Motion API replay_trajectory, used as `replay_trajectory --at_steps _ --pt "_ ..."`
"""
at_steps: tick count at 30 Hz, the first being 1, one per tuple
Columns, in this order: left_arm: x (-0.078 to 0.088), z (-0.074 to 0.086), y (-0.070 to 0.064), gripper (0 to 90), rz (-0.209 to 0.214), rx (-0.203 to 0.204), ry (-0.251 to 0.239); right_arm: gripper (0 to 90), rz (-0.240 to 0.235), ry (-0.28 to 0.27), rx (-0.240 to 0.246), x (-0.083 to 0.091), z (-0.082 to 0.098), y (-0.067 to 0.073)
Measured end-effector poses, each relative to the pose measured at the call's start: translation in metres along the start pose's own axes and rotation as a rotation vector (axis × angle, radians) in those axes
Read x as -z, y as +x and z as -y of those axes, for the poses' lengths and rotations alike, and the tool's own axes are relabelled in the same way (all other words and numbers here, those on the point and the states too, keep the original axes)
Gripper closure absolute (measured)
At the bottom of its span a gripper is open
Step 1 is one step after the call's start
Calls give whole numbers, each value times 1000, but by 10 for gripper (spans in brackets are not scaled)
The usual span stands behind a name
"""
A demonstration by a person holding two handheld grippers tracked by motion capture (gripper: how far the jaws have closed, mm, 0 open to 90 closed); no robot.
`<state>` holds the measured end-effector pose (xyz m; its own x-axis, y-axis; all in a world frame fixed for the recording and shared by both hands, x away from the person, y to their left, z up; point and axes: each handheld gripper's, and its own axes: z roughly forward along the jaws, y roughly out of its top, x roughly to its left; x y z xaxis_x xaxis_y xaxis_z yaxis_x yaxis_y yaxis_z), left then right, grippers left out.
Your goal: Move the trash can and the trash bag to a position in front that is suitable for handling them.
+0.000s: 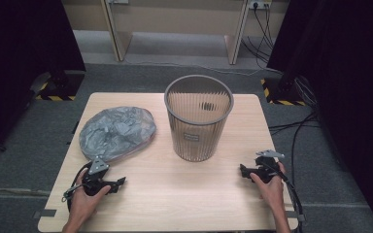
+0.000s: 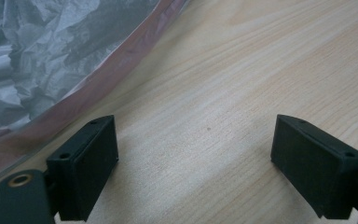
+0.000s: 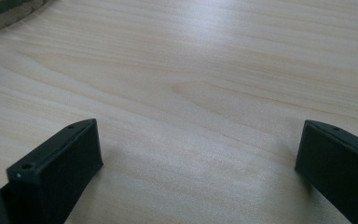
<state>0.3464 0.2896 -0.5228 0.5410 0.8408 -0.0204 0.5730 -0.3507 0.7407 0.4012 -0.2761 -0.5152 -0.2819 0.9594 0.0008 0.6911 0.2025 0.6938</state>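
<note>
While the left gripper (image 2: 196,163) gapes, the bag (image 2: 42,60) lies beyond its jaws.

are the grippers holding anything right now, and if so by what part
Nothing is held. The left gripper and right gripper both stand open over the bare table.

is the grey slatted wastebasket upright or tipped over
Upright. The grey slatted plastic wastebasket stands on its base on the light wooden table, round rim facing up, beside the crumpled grey plastic bag.
</note>
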Motion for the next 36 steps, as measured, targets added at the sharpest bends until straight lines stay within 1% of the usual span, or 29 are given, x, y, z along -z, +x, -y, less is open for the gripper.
replay_trajectory --at_steps 8,13,14,16,17,18,19,20,23,24,25,26,29,30,31,32,33,34,35,36 --pt "0 0 0 133 6 -3 1 4 0 0 1 0 0 0" --pt "-1 -1 -1 84 21 -22 10 4 -1 0 2 0 0 0" --pt "-1 -1 -1 89 27 -26 7 4 -1 0 2 0 0 0" --pt "1 0 -1 140 36 -32 -5 4 -1 0 2 0 0 0" --pt "1 1 -2 151 46 -38 -6 4 -1 0 2 0 0 0" --pt "1 1 -2 148 52 -45 -8 4 -1 0 2 0 0 0" --pt "1 1 -3 149 49 -48 -8 4 -2 0 2 0 0 0" --pt "1 0 -4 150 43 -46 -12 4 -2 0 1 0 0 0" --pt "4 -2 -6 150 23 -46 -47 4 -4 -2 9 0 0 -1" --pt "5 -3 -5 150 18 -47 -56 4 -4 2 -4 0 0 0" --pt "5 -3 -5 150 18 -47 -56 4 -4 2 -3 0 0 0" --pt "6 -5 -5 149 10 -44 -64 3 -5 -1 8 0 0 0" --pt "15 -13 2 150 -16 -30 -106 3 -5 -3 20 -1 -1 -1" --pt "17 -16 5 150 -28 -22 -114 3 -6 -3 18 -1 -1 -1" --pt "17 -16 5 150 -28 -22 -114 3 -5 -3 20 -1 -1 -1" --pt "19 -18 8 150 -38 -16 -119 3 -5 -3 20 -1 -1 -1" --pt "21 -24 15 152 -70 7 -133 3 -8 -3 18 -1 -1 -1" --pt "21 -26 18 155 -89 18 -141 3 -6 -3 19 -1 -1 -1" --pt "20 -28 22 155 -100 30 -141 3 -7 -3 18 -1 -1 -1" --pt "20 -29 25 156 -102 42 -137 3 -7 -3 19 -1 -1 -1"
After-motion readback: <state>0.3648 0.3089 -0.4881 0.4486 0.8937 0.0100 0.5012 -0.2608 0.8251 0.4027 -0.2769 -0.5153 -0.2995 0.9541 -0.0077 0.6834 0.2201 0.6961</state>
